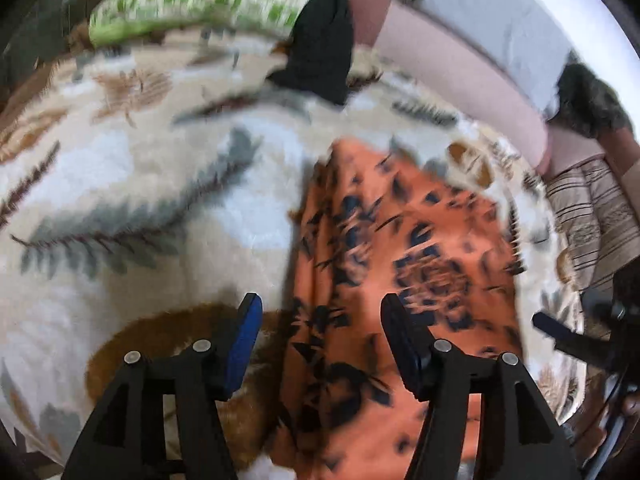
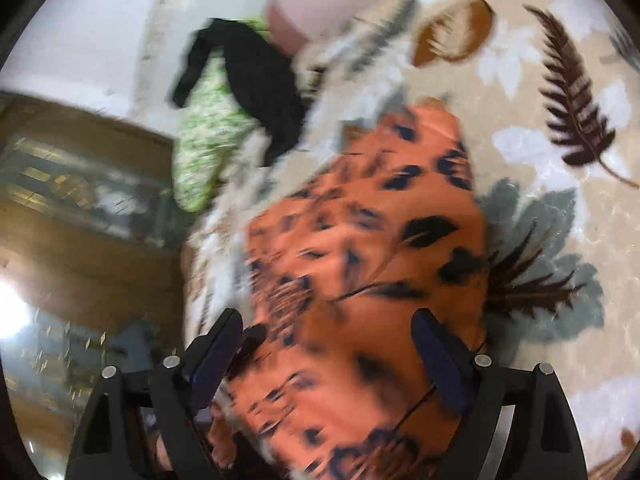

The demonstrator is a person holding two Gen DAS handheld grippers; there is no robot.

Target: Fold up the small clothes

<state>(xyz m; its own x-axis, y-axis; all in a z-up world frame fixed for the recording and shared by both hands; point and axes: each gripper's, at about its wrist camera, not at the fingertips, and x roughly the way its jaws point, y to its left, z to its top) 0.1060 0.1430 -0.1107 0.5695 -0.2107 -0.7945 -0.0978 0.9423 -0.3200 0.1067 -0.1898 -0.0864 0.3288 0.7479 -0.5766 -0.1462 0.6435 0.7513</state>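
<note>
An orange garment with dark floral print [image 1: 400,264] lies on a leaf-patterned blanket [image 1: 120,184]. It also shows in the right wrist view [image 2: 360,264]. My left gripper [image 1: 320,320] is open just above its near left part, holding nothing. My right gripper [image 2: 328,340] is open over the garment's near end, jaws wide and empty. The right gripper's dark body shows at the right edge of the left wrist view [image 1: 568,336]. Both views are blurred by motion.
A green-and-white patterned cloth [image 1: 208,0] and a black garment [image 1: 324,36] lie at the blanket's far end. They also show in the right wrist view, green cloth [image 2: 208,136] and black garment [image 2: 260,88]. Pink cushions [image 1: 460,68] border the blanket. A wooden floor [image 2: 80,240] lies beside the bed.
</note>
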